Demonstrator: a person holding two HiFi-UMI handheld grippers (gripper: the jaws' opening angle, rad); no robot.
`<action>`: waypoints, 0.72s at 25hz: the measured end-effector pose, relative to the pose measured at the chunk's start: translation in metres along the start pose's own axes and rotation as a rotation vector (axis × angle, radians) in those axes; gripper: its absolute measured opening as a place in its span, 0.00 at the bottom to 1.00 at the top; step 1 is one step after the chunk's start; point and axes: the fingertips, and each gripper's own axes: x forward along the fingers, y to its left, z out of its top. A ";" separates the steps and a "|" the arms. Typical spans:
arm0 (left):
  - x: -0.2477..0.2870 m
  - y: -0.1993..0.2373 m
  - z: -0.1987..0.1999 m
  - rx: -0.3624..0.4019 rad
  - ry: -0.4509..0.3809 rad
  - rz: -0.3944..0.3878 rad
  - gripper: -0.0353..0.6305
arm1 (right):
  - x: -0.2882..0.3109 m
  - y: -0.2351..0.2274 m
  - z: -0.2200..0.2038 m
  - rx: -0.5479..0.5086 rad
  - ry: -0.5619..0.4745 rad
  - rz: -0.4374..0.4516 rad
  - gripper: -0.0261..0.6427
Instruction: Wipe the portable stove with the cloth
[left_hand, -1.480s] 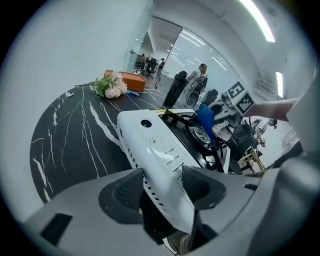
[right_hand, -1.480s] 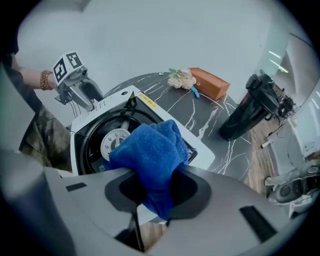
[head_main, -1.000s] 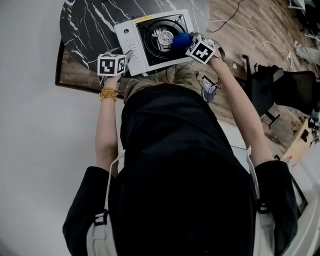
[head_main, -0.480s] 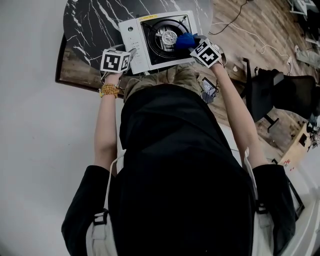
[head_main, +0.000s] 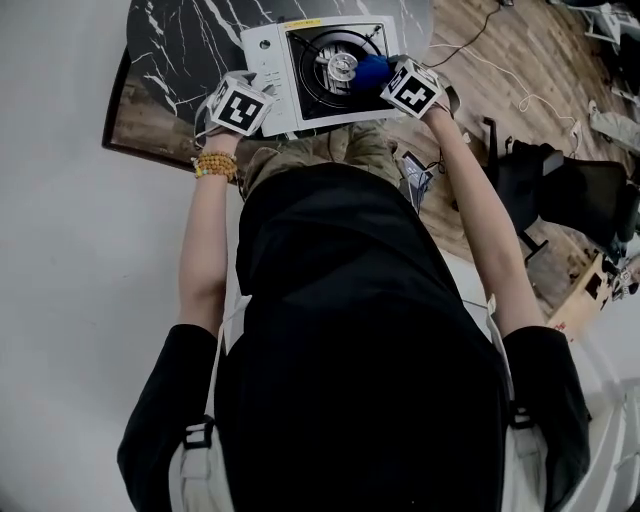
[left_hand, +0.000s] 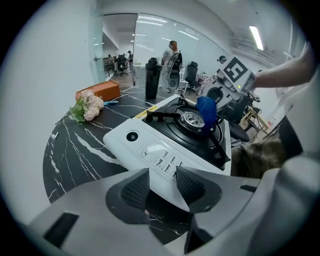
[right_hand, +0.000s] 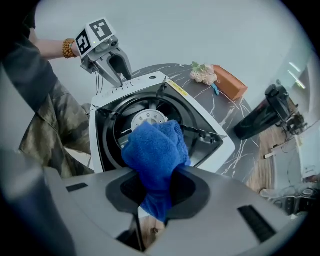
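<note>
Your white portable stove (head_main: 268, 72) sits flat on the marbled table (head_main: 180, 50). Your bunched blue cloth (right_hand: 154, 150), pinched in your right gripper (right_hand: 155, 186), overhangs its burner (right_hand: 146, 119).

Table (head_main: 170, 70) cut off at top, burner (right_hand: 145, 118) partly behind cloth (right_hand: 155, 147)

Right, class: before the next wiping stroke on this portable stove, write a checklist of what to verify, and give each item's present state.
1. Cloth clamped in right gripper: ok.
2. Cloth over the burner of the stove: ok; whether it touches, cannot tell.
3. Left gripper steadying the stove: not ok. Its jaws have just been closing around the stove's front edge, but the pads do not press on it yet.
4. Stove flat on the table: ok.
5. Flowers and orange box apart from the stove: ok.
</note>
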 end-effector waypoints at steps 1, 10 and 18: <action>0.000 0.000 0.001 0.037 0.009 -0.001 0.30 | 0.000 -0.003 0.003 -0.007 0.002 -0.005 0.15; 0.001 -0.004 -0.002 0.084 0.029 -0.022 0.26 | 0.003 -0.004 0.002 0.011 0.054 0.019 0.15; 0.001 -0.002 -0.001 0.086 0.018 -0.016 0.26 | -0.032 -0.003 0.020 0.480 -0.388 0.144 0.15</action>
